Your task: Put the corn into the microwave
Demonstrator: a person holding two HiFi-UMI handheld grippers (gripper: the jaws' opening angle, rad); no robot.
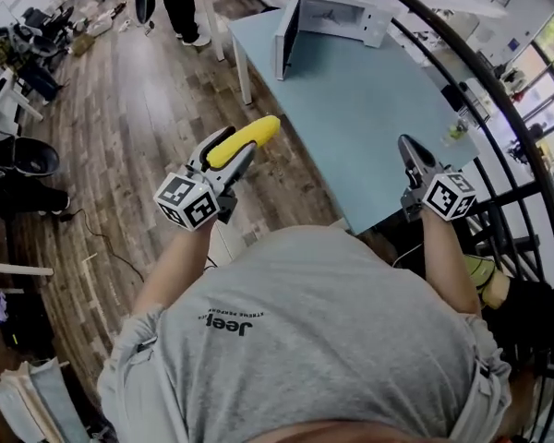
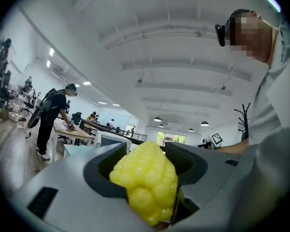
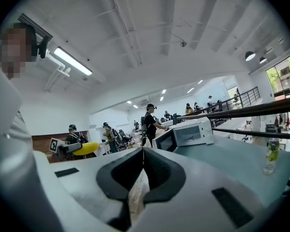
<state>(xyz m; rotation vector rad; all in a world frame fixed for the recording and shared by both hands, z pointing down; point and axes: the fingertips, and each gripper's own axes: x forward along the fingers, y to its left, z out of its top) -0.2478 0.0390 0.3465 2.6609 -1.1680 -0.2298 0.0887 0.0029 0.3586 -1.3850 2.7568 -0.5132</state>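
Observation:
A yellow corn cob (image 1: pixel 246 141) sticks out forward from my left gripper (image 1: pixel 241 152), which is shut on it above the wooden floor, left of the table's near corner. In the left gripper view the corn (image 2: pixel 146 180) fills the space between the two dark pads. The white microwave (image 1: pixel 331 15) stands at the far end of the light blue table (image 1: pixel 369 118) with its door (image 1: pixel 286 37) swung open to the left. My right gripper (image 1: pixel 407 148) hovers over the table's near right edge, jaws together and empty (image 3: pixel 143 151). The right gripper view also shows the microwave (image 3: pixel 186 134).
A small bottle (image 1: pixel 457 133) stands at the table's right edge, beside a dark curved railing (image 1: pixel 499 109). A person (image 1: pixel 180 3) stands at another table beyond the far left corner. Office chairs and clutter (image 1: pixel 23 53) line the left side of the wooden floor.

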